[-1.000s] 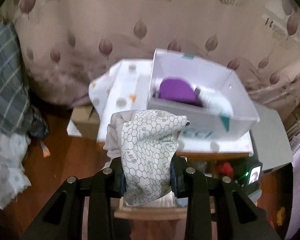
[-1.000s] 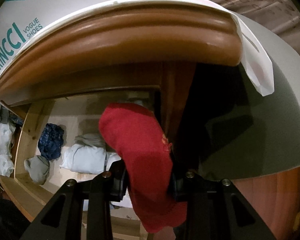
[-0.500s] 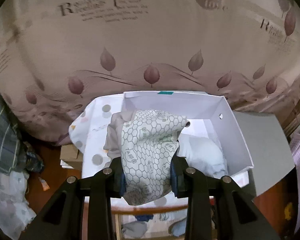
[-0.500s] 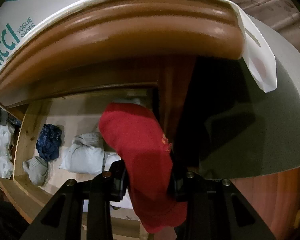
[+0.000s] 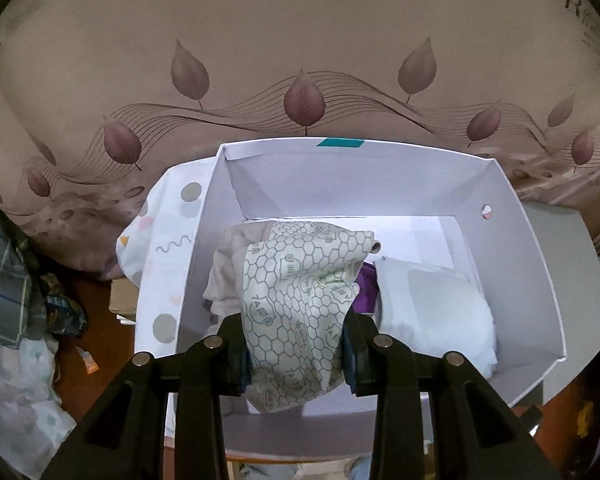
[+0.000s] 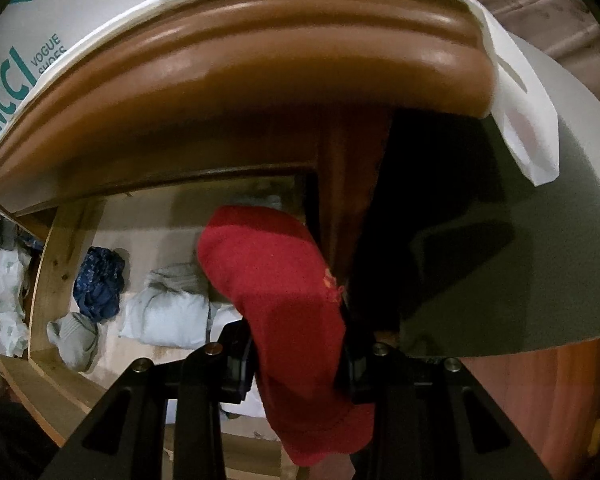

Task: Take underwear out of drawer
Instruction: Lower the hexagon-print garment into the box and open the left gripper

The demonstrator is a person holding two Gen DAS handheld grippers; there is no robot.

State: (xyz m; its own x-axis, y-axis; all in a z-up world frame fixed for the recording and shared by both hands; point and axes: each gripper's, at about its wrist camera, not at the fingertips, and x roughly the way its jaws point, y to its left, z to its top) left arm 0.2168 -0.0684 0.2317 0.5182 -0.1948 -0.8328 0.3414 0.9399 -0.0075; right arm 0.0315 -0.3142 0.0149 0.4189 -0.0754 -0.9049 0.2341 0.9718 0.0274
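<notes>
My left gripper (image 5: 296, 354) is clenched on a bundle of white underwear printed with a grey honeycomb pattern (image 5: 300, 300); both pads press into the cloth, which bulges up and forward between them. The bundle hangs over the open white cardboard shoe box (image 5: 524, 264), above its near-left part. Inside the box, just right of the bundle, lies a folded white garment (image 5: 432, 312), and a sliver of purple fabric (image 5: 365, 292) shows between the two. The box sits on a white cloth with pastel dots and squiggles (image 5: 168, 248). Behind it hangs a beige curtain with brown leaf motifs (image 5: 300, 60).

My right gripper (image 6: 296, 356) grasps a piece of red underwear (image 6: 284, 300), the fabric pinched between the pads and drooping below them. It is held in front of the open light-wood drawer (image 6: 56, 264), below the rounded brown wooden cabinet top (image 6: 260, 64). In the drawer remain a dark blue patterned garment (image 6: 100, 280), a grey rolled item (image 6: 74, 336) and a pale folded bundle (image 6: 168, 308). I cannot tell whether the red piece touches the drawer contents.
</notes>
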